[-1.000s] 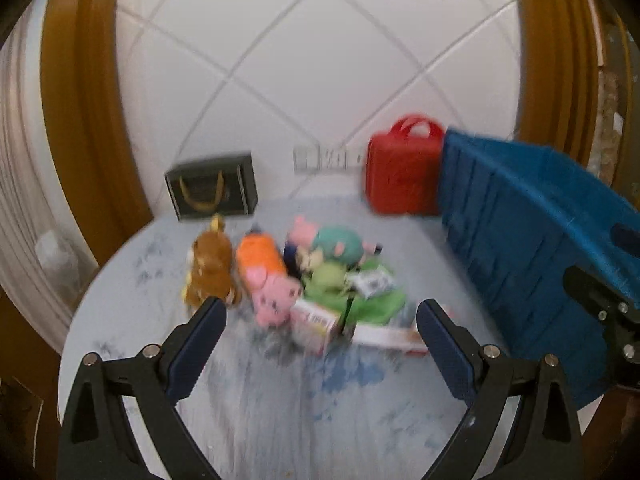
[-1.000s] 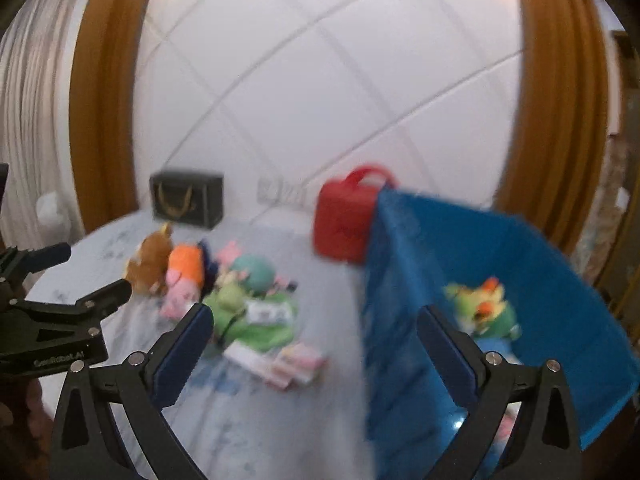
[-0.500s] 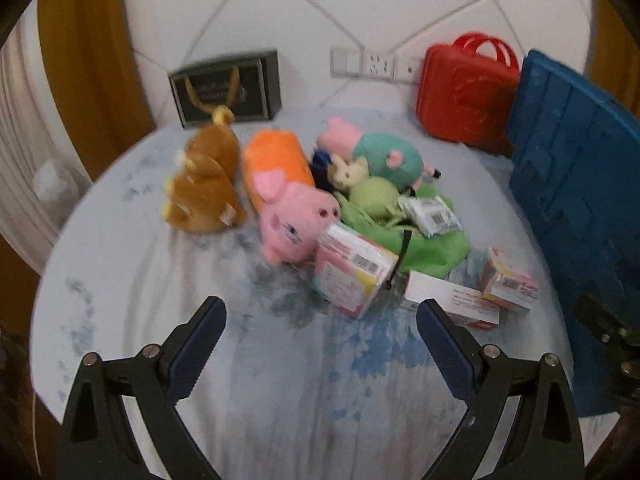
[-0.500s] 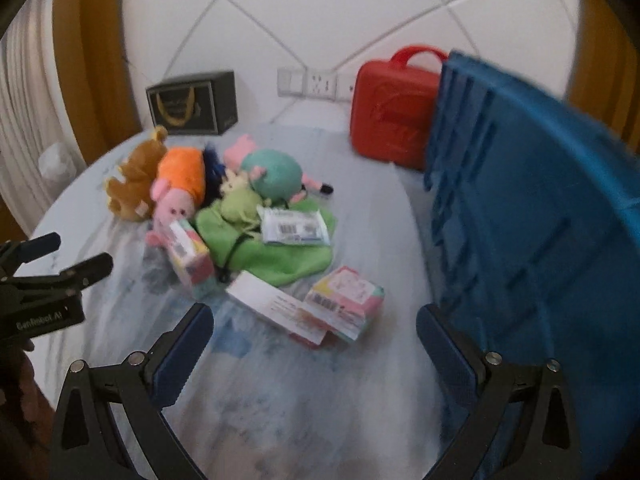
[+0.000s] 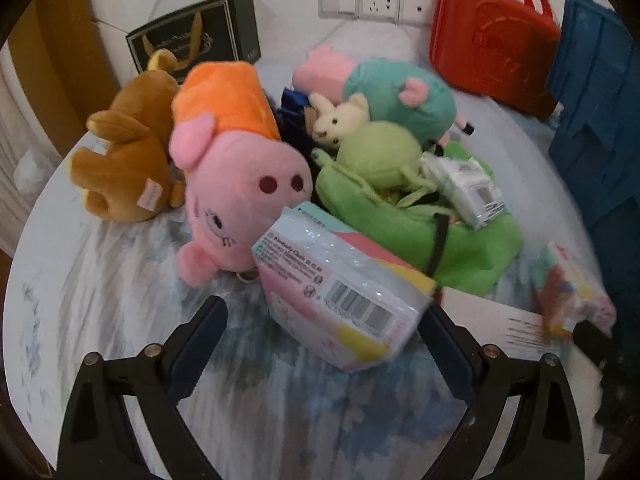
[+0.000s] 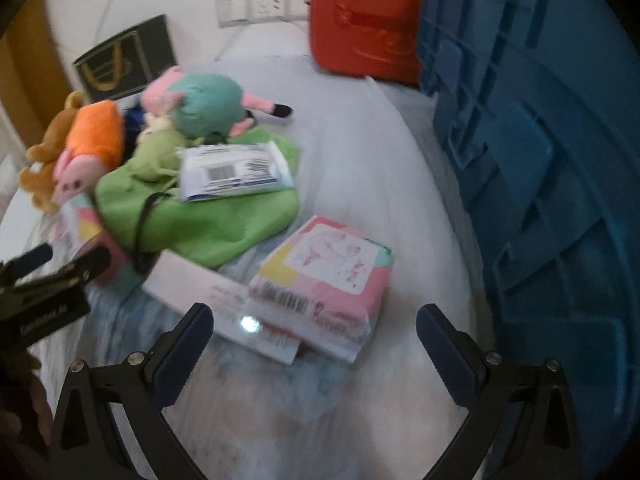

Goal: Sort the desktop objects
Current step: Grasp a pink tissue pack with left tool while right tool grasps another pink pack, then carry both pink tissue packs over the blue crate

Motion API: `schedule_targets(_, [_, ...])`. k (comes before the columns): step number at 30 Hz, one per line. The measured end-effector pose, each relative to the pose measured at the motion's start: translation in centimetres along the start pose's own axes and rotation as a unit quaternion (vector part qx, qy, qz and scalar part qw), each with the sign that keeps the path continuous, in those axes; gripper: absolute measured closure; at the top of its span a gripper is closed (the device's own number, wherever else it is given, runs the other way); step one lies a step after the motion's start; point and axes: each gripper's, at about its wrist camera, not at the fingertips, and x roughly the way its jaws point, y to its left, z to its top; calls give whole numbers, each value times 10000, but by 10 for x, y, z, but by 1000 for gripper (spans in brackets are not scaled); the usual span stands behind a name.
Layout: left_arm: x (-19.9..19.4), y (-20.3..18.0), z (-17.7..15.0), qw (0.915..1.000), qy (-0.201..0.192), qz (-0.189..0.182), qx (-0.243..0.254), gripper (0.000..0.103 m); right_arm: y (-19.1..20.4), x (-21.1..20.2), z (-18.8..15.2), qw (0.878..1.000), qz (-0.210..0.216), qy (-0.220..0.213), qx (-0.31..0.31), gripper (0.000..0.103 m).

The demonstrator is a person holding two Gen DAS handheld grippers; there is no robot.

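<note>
A pile of objects lies on the round table. In the left wrist view, my open left gripper is just in front of a pastel tissue pack, which leans on a pink pig plush. Behind are a brown bear plush, a teal pig plush and a green plush bag. In the right wrist view, my open right gripper is just in front of a second pastel tissue pack lying on a white flat box. A wet-wipes pack rests on the green bag.
A big blue crate stands along the right side of the table. A red case and a dark gift bag stand at the back by the wall. The left gripper's body shows at the left of the right wrist view.
Both grippers have dropped and moved forward toward the pile. Each pastel tissue pack now sits close in front of an open gripper. The objects have not moved.
</note>
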Motion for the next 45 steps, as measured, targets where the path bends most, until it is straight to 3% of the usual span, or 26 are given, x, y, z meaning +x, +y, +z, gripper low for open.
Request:
schedule_targets(7, [19,-1,7,9996,66,-78,280,6,-5,30,7,9990,-107,202,391,0])
schedule_targets(9, [25,-2,8,9993,126,-113,332,11,-8,38,7,9984,-140,271,472,0])
schedule_targets(11, [30,-3,8,9988,234,-262,355,27,-11,45,8,9980,-112,314,538,0])
schedule_targets(14, [30,-6,6,9985,222,-233,447,35,-14,53,7,9973,-146,338,630,1])
schedule_targets(15, [28,-6,5,9984,217,-250,468,35,-15,53,6,9972,-155,331,654,5])
schedule_targets(16, [26,-5,4,9983,225,-257,468,36,-16,54,5,9972,-137,336,655,20])
schedule_targets(23, [0,6,1,9986,15,-319,425,38,-14,39,4,9978,-150,252,600,28])
schedule_targets(30, [-57,24,2,9974,-501,-364,364,38,0,-16,9,9985,-147,-321,413,28])
schedule_targets(36, [-112,34,11,9932,-1010,-459,367,38,16,-86,14,9944,-72,-1025,260,28])
schedule_targets(45, [-200,43,16,9772,-1840,-849,641,38,33,-204,8,9761,-289,-2143,205,28])
